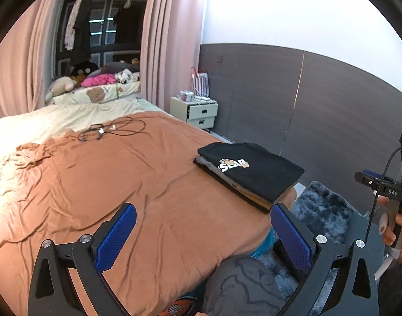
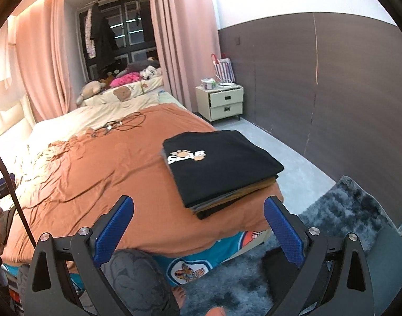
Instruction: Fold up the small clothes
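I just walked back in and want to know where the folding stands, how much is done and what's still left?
Done: a stack of folded clothes sits at the corner of the orange bedspread, a black printed shirt on top. In hand: nothing; the left gripper and right gripper are both open and empty. Left: no unfolded garment shows on the bed, so folding looks finished or the next piece is out of view.

Bedroom on my feed: big bed with a rumpled orange cover [image 1: 100,184], pink floor-length curtains [image 2: 179,39] around a dark window [image 1: 100,26], a cream two-drawer nightstand [image 2: 222,102] against the dark wood-panelled wall [image 1: 319,105], and a shaggy blue-grey rug [image 2: 345,210] on pale grey floor.
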A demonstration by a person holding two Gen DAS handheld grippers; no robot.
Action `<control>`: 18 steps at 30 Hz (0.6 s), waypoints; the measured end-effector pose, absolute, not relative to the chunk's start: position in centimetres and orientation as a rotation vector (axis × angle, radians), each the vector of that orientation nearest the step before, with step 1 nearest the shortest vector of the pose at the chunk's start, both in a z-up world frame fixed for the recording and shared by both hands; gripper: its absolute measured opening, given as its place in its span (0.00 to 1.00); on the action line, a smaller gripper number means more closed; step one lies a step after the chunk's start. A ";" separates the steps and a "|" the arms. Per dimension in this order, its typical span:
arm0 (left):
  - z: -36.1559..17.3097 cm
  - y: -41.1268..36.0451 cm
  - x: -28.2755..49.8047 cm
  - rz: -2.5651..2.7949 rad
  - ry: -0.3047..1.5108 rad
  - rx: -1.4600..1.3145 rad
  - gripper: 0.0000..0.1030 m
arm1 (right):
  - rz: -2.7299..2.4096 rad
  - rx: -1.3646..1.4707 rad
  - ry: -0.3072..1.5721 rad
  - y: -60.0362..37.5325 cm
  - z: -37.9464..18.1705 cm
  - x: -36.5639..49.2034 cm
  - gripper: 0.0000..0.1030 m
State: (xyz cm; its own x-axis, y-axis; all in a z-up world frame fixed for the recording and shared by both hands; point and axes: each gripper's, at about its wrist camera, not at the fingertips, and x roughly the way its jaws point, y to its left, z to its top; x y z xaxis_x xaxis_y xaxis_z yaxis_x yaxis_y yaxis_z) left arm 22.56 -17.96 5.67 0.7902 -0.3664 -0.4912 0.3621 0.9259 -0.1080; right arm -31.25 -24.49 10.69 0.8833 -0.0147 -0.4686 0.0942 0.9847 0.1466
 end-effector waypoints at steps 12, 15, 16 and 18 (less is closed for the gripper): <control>5.6 -13.1 15.6 -0.323 0.452 -0.023 0.99 | 0.009 0.133 0.437 -20.4 9.7 -35.0 0.96; 5.3 -12.1 13.9 -0.298 0.437 -0.022 0.99 | 0.015 0.124 0.425 -19.4 9.2 -35.9 0.96; 5.2 -11.8 13.3 -0.285 0.431 -0.019 0.99 | 0.018 0.123 0.420 -19.0 9.0 -36.3 0.96; 5.0 -11.1 12.2 -0.260 0.413 -0.022 0.99 | 0.023 0.122 0.416 -18.7 8.6 -36.6 0.96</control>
